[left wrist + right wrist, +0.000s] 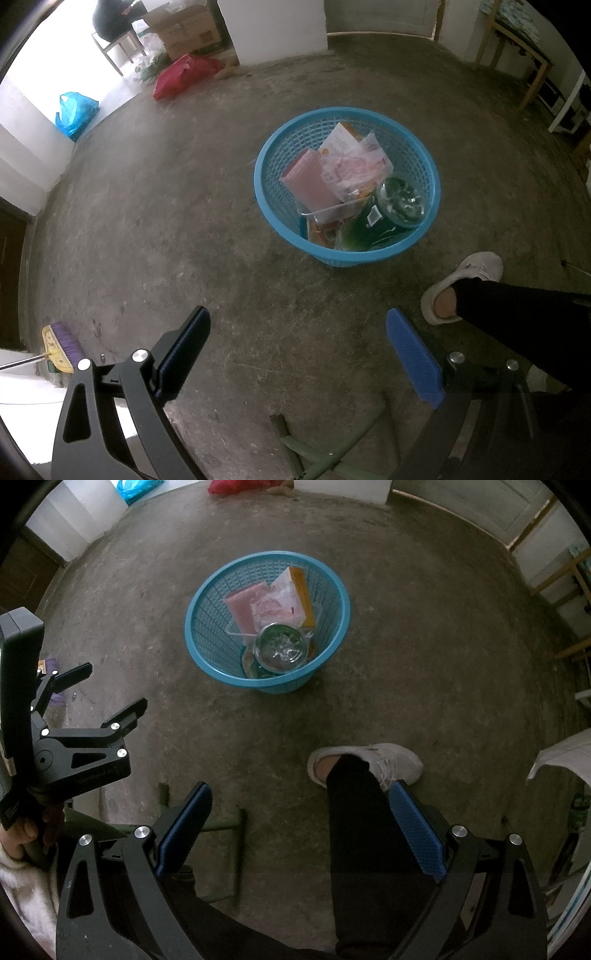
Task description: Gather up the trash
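A blue mesh basket [269, 173] [207, 602] stands on the concrete floor, holding trash: a pink packet [310, 181] [242, 607], a white and orange carton [341, 142] [299, 590], a crumpled clear wrapper [351, 168] and a green bottle [380, 218] lying bottom-up [281, 648]. My left gripper [297, 321] hangs open above the bare floor in front of the basket, with nothing between its fingers. My right gripper [301, 797] is open too, over the person's dark trouser leg [358, 819]. In the right wrist view the left gripper [114, 690] shows from the side, held in a hand [22, 830].
The person's white shoe [465, 280] [373, 762] rests just right of the basket. A green stool frame [325, 450] [221, 849] sits below me. A broom [59, 347] lies at the left, red [181, 74] and blue [75, 110] bags far back, wooden furniture [524, 55] at the right.
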Available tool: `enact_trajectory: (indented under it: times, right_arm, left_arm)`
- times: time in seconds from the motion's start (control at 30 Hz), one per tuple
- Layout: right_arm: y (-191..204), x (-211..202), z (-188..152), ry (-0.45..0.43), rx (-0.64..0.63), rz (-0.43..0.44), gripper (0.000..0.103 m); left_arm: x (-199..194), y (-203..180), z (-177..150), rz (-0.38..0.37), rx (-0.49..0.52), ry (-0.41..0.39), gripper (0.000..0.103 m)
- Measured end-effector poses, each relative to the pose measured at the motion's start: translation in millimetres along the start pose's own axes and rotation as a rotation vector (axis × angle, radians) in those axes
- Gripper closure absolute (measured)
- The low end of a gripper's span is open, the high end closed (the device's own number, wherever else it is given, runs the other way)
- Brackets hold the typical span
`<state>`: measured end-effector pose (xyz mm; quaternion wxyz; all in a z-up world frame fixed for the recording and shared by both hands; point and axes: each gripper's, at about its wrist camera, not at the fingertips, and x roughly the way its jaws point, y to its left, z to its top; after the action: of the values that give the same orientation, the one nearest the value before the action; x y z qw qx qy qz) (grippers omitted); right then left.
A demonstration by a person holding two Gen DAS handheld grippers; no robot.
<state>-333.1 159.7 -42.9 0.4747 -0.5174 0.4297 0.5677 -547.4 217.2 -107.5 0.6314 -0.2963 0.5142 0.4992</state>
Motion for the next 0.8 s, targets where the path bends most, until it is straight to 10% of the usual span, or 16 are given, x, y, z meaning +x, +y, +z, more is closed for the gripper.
enact_trajectory:
  times: [0.8]
  right_arm:
    - [0.3, 0.0, 0.0, 0.000, 0.000, 0.000, 0.010]
  left_arm:
    - [2.5, 5.5, -1.6, -0.001, 0.004, -0.005, 0.009]
